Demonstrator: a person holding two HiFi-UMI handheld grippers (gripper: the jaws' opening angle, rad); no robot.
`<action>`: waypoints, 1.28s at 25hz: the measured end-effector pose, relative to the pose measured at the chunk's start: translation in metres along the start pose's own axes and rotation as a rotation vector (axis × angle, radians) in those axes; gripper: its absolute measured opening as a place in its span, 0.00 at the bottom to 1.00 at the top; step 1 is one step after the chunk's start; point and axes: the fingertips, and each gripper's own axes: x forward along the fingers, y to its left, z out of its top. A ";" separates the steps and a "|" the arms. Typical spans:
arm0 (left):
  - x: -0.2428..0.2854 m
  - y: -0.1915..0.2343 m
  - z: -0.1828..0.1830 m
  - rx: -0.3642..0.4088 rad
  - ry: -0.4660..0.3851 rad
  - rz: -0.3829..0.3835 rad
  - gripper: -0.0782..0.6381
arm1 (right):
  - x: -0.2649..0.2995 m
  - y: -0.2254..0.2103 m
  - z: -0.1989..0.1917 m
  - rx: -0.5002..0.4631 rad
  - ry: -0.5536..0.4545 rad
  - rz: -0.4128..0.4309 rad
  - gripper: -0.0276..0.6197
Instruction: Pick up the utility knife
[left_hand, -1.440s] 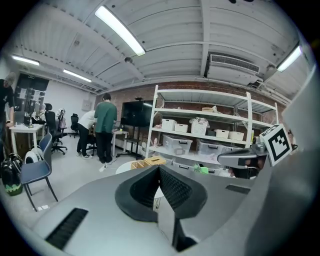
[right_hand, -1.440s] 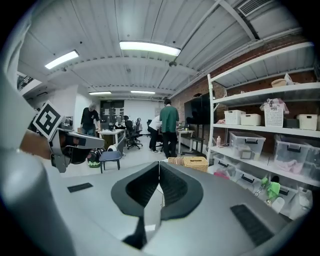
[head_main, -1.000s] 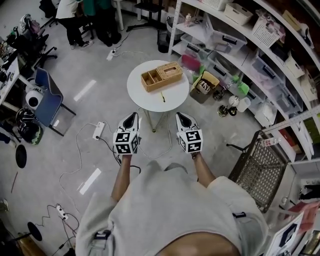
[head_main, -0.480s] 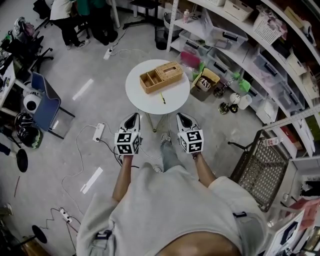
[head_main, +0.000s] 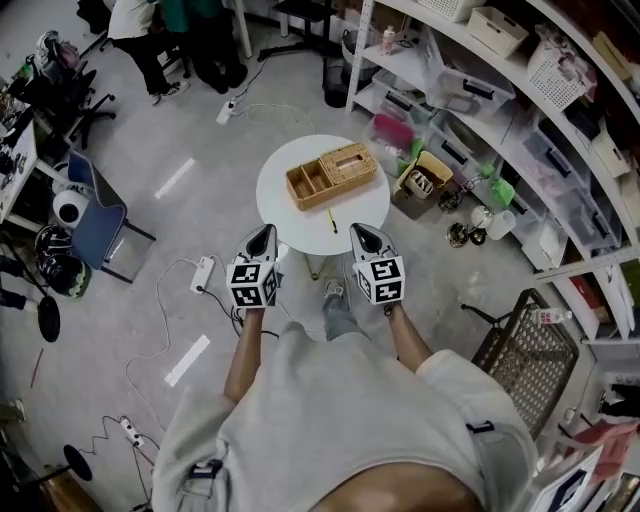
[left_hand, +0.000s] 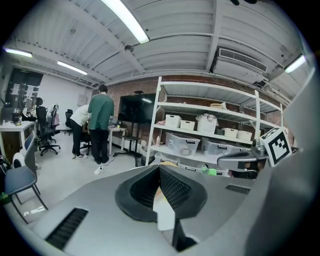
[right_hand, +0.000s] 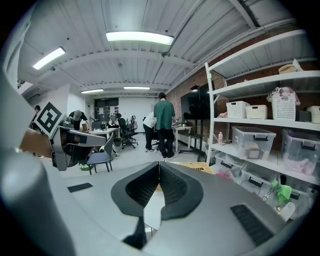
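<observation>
The utility knife (head_main: 333, 221), thin and yellow-green, lies on the round white table (head_main: 295, 215) near its front edge, just in front of a wooden organiser tray (head_main: 331, 175). Both grippers are held side by side short of the table, pointing at it. My left gripper (head_main: 262, 232) is shut with nothing in it, its tips over the table's near-left rim. My right gripper (head_main: 361, 231) is also shut and empty, slightly right of the knife and short of it. In the left gripper view the left gripper's (left_hand: 159, 168) jaws meet; in the right gripper view so do the right gripper's (right_hand: 159, 164).
Shelving with plastic bins (head_main: 500, 110) runs along the right. A blue chair (head_main: 97, 217) stands at the left, and a power strip with cables (head_main: 203, 273) lies on the floor. A black mesh chair (head_main: 525, 345) is at the right. People stand at a desk (head_main: 170, 35) at the back.
The person has stepped towards the table with both grippers held out. The table and knife now sit closer to the gripper tips. Both grippers stay shut.
</observation>
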 end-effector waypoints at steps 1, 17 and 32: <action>0.008 0.000 0.003 -0.004 0.002 0.002 0.14 | 0.007 -0.006 0.002 0.000 0.003 0.004 0.09; 0.139 0.019 0.051 -0.006 0.020 0.078 0.14 | 0.127 -0.100 0.053 -0.007 -0.006 0.100 0.09; 0.168 0.031 0.043 -0.021 0.080 0.114 0.14 | 0.164 -0.115 0.034 0.032 0.048 0.149 0.09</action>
